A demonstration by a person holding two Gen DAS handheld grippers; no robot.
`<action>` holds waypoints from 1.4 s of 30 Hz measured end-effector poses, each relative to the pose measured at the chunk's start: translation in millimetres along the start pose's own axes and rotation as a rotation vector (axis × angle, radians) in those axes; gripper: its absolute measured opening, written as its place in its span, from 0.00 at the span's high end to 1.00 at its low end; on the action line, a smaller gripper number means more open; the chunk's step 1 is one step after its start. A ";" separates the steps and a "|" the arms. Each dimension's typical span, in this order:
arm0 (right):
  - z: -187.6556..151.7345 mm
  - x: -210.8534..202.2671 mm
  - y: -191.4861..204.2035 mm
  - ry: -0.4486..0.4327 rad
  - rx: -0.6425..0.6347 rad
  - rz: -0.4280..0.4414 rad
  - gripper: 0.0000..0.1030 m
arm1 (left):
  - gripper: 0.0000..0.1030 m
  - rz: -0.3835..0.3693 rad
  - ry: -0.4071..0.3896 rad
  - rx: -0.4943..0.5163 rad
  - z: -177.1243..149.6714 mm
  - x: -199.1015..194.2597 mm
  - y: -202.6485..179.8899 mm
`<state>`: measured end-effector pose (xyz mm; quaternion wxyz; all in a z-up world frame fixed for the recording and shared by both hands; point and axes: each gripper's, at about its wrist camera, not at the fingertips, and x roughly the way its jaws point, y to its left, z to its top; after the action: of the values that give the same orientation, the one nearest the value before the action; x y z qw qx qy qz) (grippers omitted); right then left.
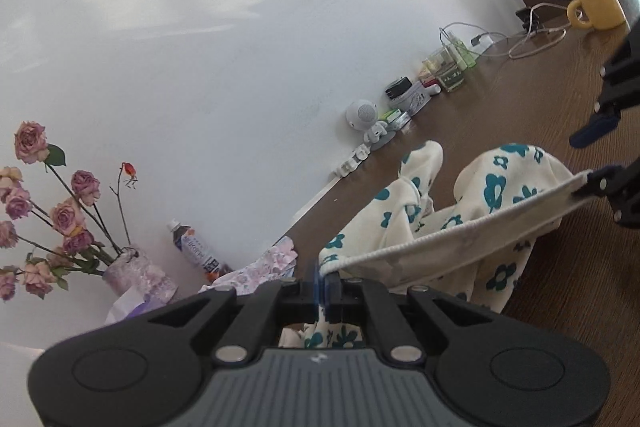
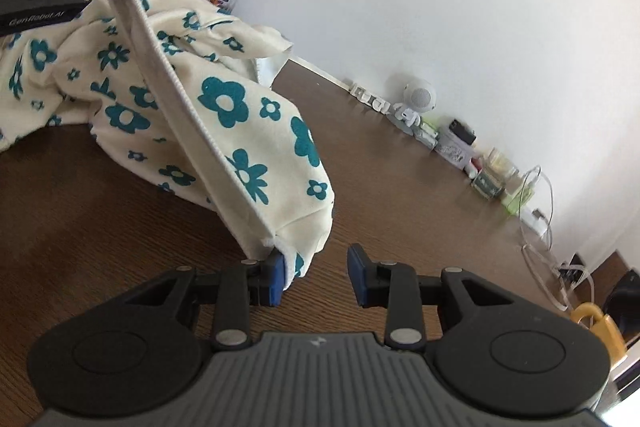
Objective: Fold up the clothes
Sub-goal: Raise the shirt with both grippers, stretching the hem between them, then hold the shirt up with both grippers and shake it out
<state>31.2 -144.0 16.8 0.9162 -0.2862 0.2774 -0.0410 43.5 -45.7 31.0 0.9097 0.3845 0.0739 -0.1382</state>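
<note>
Your left gripper [image 1: 325, 287] and right gripper [image 2: 316, 277] look alike: matte black linkage arms with silver round screws, blue pads on the fingertips [image 2: 276, 283], a ribbed grey body between two round black discs. One side reads "GenRobot.AI" in white.

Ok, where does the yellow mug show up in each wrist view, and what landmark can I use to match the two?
Left wrist view: the yellow mug stands at the upper right on the brown table, near the white cables.
Right wrist view: the yellow mug sits at the lower right edge, partly cut off behind the gripper body.
Shared landmark: the round white speaker against the wall.
</note>
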 end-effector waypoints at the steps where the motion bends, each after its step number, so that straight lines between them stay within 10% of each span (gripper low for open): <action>1: 0.4 -0.3 4.3 0.001 -0.036 -0.008 0.70 | 0.98 0.008 0.005 0.027 -3.5 -0.9 -2.7; 9: 3.1 -2.0 11.4 0.033 -0.095 0.031 0.70 | 0.98 0.014 0.022 0.023 -12.3 -6.4 -4.6; 15: -2.7 -10.3 12.0 0.028 -0.139 0.075 0.97 | 0.98 0.032 0.019 -0.023 -13.6 -11.4 -4.2; 20: 7.1 -16.9 -7.0 -0.059 -0.301 -0.052 0.99 | 0.98 0.042 0.001 -0.060 -5.0 -14.3 3.1; 33: 255.5 -49.9 -204.4 -0.465 -0.510 -0.800 0.99 | 0.98 0.362 -0.277 -0.356 250.3 17.0 219.7; 42: 285.5 -88.3 -240.6 -0.516 -0.503 -0.874 0.99 | 0.98 0.486 -0.320 -0.251 313.1 -9.4 242.5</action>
<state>128.7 -180.5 386.0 0.7557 -0.5848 -0.0984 -0.2779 118.1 -107.8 415.1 0.9565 0.2488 -0.1480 0.0347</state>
